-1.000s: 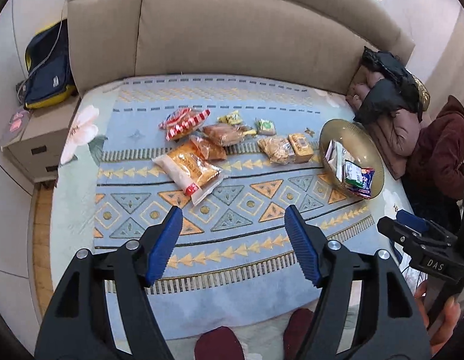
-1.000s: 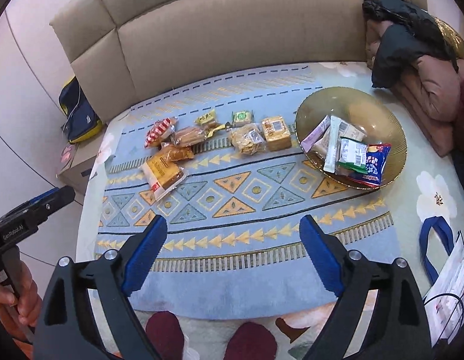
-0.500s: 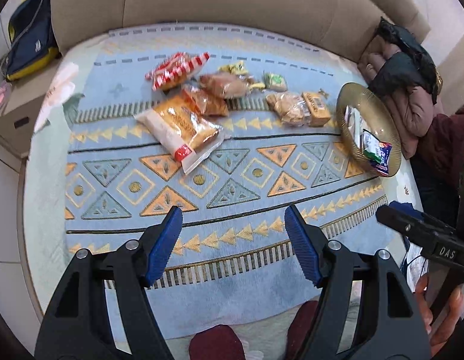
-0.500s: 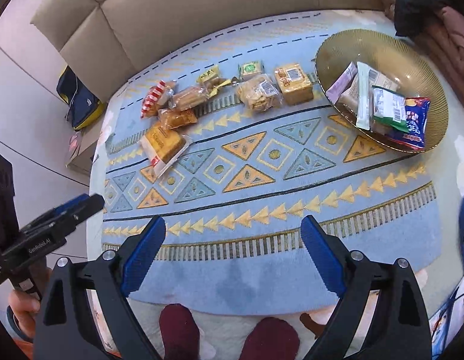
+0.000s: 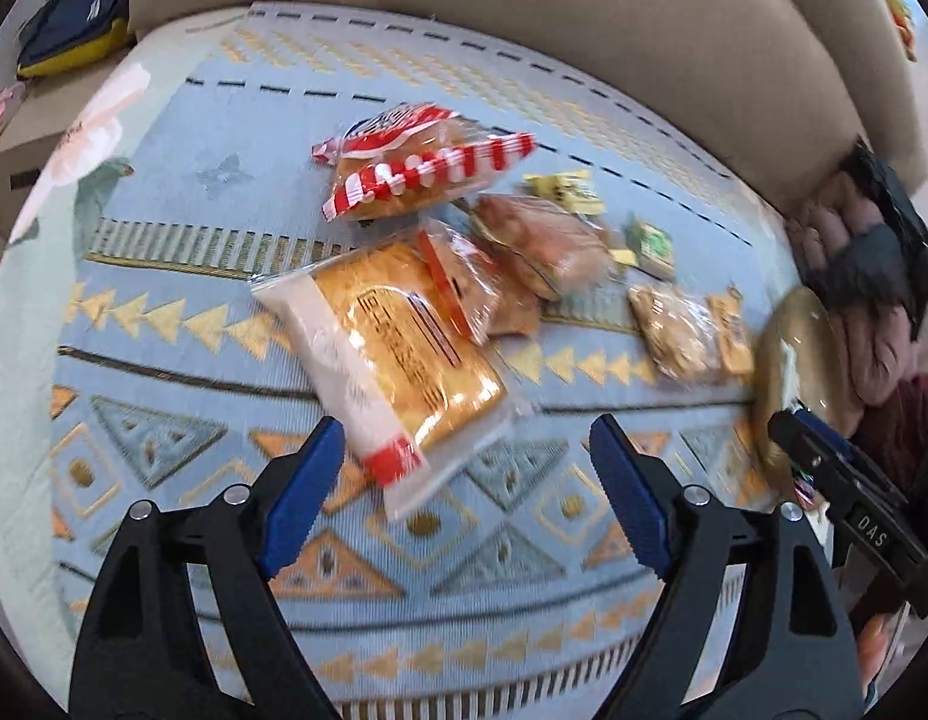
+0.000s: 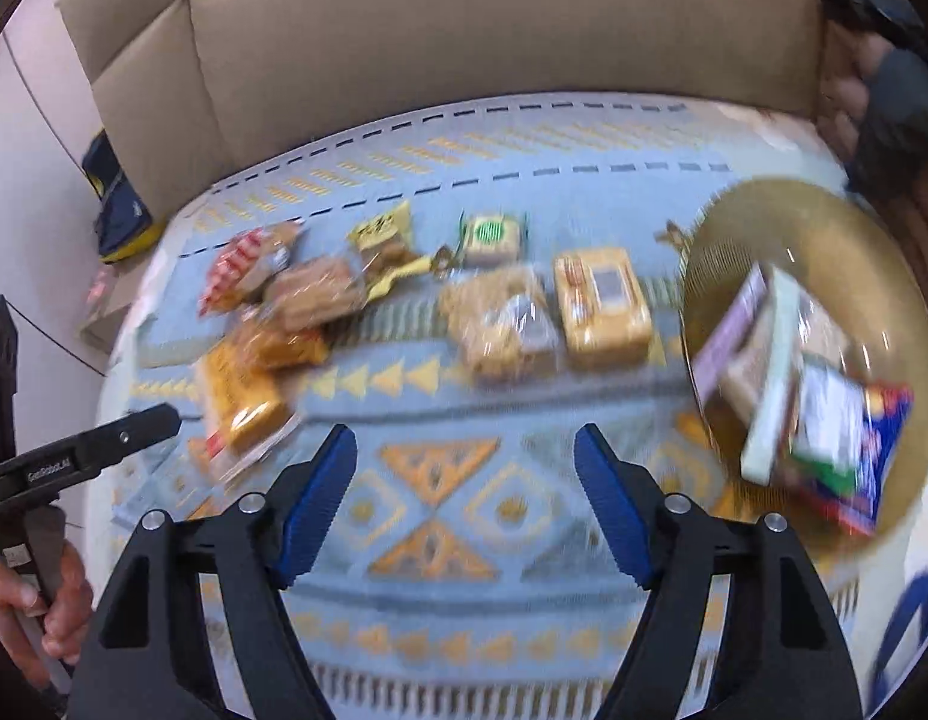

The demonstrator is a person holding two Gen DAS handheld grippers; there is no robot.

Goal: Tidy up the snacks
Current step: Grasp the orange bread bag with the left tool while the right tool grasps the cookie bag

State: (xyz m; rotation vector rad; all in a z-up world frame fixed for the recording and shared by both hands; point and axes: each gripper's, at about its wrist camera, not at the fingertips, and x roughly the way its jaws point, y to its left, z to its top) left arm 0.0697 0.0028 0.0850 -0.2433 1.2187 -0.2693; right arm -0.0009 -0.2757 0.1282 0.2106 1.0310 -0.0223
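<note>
Several snack packets lie in a row on a blue patterned cloth. A large orange-and-white bag (image 5: 392, 354) lies just ahead of my open, empty left gripper (image 5: 464, 450). Behind it are a red-striped packet (image 5: 416, 168) and brown bread packets (image 5: 542, 246). My right gripper (image 6: 464, 456) is open and empty above the cloth, short of a clear cookie bag (image 6: 500, 324) and a yellow box packet (image 6: 602, 306). A gold bowl (image 6: 740, 228) at right holds several packets.
A beige sofa back (image 6: 464, 30) runs behind the cloth. Dark and brown clothes (image 5: 872, 252) are piled at the far right. A blue-yellow bag (image 6: 119, 210) sits off the left edge. The right gripper's body (image 5: 848, 498) shows at the left wrist view's right edge.
Both grippers have moved forward and down toward the snacks, which now look much larger. Both stay open and empty. The frames now are motion-blurred.
</note>
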